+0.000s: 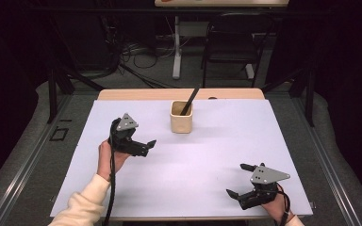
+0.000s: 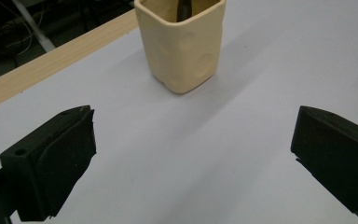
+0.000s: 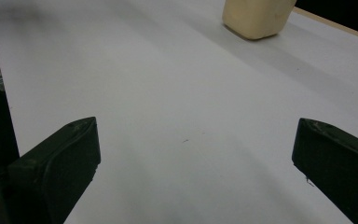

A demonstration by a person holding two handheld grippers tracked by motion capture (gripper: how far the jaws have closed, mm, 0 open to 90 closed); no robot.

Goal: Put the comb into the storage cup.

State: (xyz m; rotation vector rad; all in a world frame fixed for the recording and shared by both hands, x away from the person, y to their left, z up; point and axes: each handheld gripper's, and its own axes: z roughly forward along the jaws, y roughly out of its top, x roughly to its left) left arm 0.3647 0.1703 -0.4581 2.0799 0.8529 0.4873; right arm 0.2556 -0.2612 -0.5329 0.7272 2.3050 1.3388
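Observation:
A cream square cup (image 1: 181,117) stands upright on the white sheet (image 1: 193,165), toward the back middle. A black stick (image 1: 190,100) leans out of it to the upper right. My left gripper (image 1: 148,147) is held to the left of the cup and a little nearer, open, with nothing between its jaws. In the left gripper view the cup (image 2: 182,44) stands ahead of the wide-apart jaws, and the left gripper (image 2: 193,140) hovers over bare sheet. My right gripper (image 1: 236,179) is open near the front right corner. In the right gripper view the cup (image 3: 256,16) is far ahead of the empty right gripper (image 3: 196,149).
The sheet covers most of a wooden table whose far edge (image 1: 179,94) shows behind the cup. Beyond the table stand a dark chair (image 1: 231,42), a white table leg (image 1: 176,47) and cables on the floor. A sleeved forearm (image 1: 87,200) enters at the bottom left.

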